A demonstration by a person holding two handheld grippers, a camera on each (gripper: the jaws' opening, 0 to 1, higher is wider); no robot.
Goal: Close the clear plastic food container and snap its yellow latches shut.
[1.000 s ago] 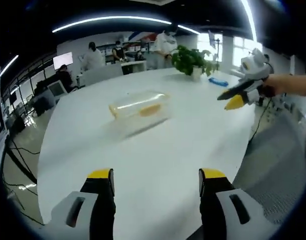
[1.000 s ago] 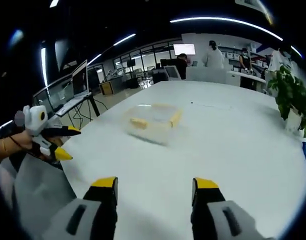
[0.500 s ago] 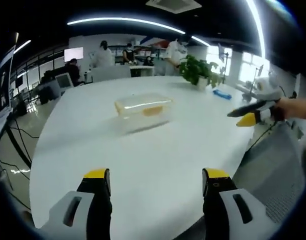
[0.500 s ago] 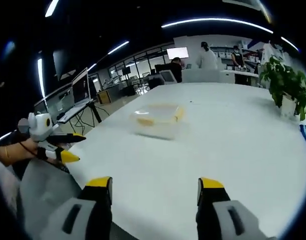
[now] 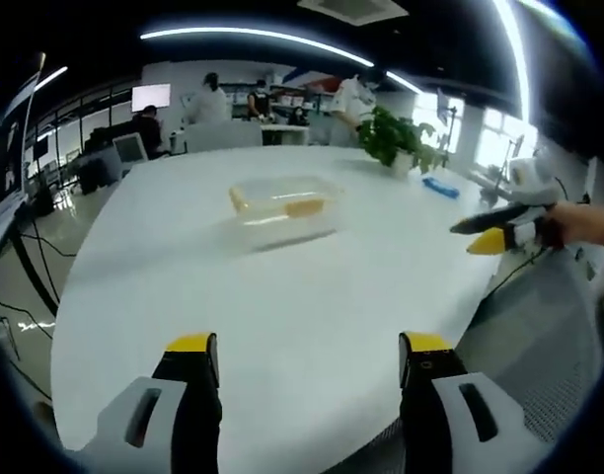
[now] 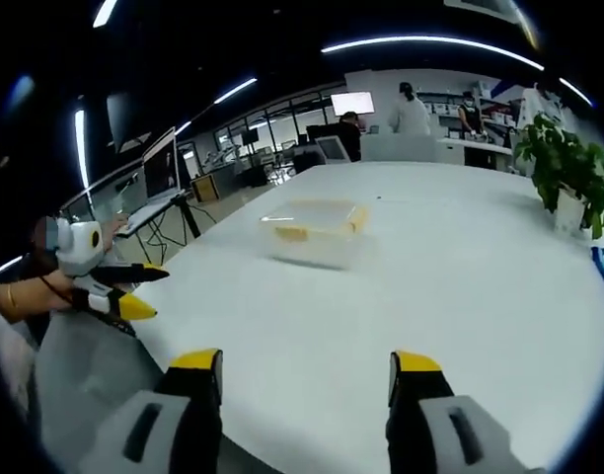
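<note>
Both claws, left gripper (image 5: 303, 357) and right gripper (image 6: 304, 374), spread wide, far from the clear box (image 5: 280, 204), ready to reach its yellow latches (image 5: 303, 207).

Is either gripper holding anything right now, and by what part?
Nothing is held. The left gripper and right gripper are both open with bare jaws, well short of the clear container on the white table.

yellow latches (image 5: 304, 207) blurred, state unclear
</note>
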